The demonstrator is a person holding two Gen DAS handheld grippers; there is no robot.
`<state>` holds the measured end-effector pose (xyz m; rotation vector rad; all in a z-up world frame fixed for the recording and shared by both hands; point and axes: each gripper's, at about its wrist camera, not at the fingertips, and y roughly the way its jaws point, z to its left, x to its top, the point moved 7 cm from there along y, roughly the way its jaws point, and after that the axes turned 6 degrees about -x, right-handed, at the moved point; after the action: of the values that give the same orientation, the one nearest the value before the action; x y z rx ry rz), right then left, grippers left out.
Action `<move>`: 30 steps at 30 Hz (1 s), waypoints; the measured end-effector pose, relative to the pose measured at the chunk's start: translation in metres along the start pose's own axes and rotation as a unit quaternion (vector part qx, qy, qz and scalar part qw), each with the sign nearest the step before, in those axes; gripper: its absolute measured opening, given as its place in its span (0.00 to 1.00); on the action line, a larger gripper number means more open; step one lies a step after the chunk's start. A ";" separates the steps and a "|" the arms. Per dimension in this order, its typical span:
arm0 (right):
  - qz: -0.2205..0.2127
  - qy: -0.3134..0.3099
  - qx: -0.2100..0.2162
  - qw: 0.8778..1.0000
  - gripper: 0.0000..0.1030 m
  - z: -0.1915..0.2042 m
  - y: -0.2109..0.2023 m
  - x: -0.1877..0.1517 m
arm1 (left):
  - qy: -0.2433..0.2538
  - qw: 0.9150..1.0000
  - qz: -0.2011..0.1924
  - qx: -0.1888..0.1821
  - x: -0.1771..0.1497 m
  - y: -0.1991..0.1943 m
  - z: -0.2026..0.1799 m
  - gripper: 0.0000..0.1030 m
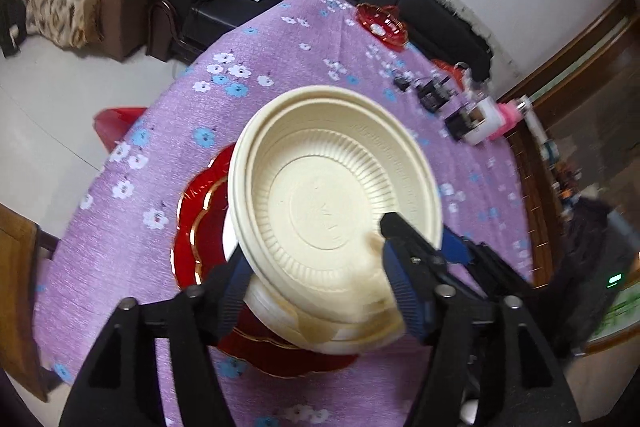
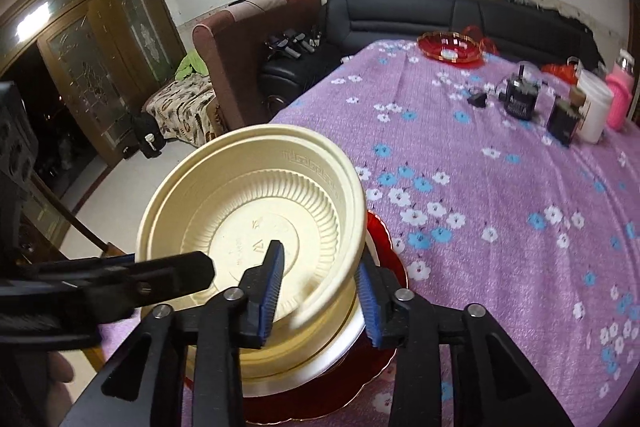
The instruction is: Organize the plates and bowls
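A cream ribbed bowl (image 1: 320, 195) sits tilted on a stack of cream bowls (image 1: 340, 331), which rests on red gold-rimmed plates (image 1: 200, 235). My left gripper (image 1: 316, 267) straddles the stack with fingers apart, one finger (image 1: 236, 287) left of it and one over the rim. In the right wrist view the bowl (image 2: 256, 211) leans on the stack (image 2: 304, 355) over the red plates (image 2: 384, 247). My right gripper (image 2: 320, 287) has one finger (image 2: 272, 279) inside the bowl and one outside its wall; the jaws stand wider than the wall. The left gripper's finger (image 2: 120, 279) reaches in from the left.
The table has a purple floral cloth (image 2: 500, 187). A red glass dish (image 2: 450, 47) stands at its far end. Small black boxes (image 2: 520, 99), a white cup (image 2: 596, 107) and a pink bottle (image 2: 618, 95) stand at the far right. A black sofa (image 2: 440, 11) lies behind.
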<state>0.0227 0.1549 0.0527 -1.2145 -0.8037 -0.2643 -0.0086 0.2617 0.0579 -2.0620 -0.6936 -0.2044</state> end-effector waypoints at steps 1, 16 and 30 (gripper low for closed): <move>-0.004 -0.005 -0.005 1.000 0.40 0.001 -0.001 0.000 | -0.002 1.000 0.000 -0.005 0.000 -0.002 0.000 0.68; -0.062 0.011 -0.003 0.998 0.65 -0.006 -0.024 0.014 | 0.019 0.997 -0.072 -0.030 -0.008 -0.055 -0.014 0.76; -0.092 0.117 0.019 0.989 0.70 -0.054 -0.069 -0.002 | 0.066 0.983 -0.168 0.025 -0.032 -0.082 -0.028 0.77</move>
<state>0.0029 0.0808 0.0953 -1.0506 -0.7119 -0.5302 -0.0771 0.2602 0.1204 -1.8546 -0.9513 -0.5067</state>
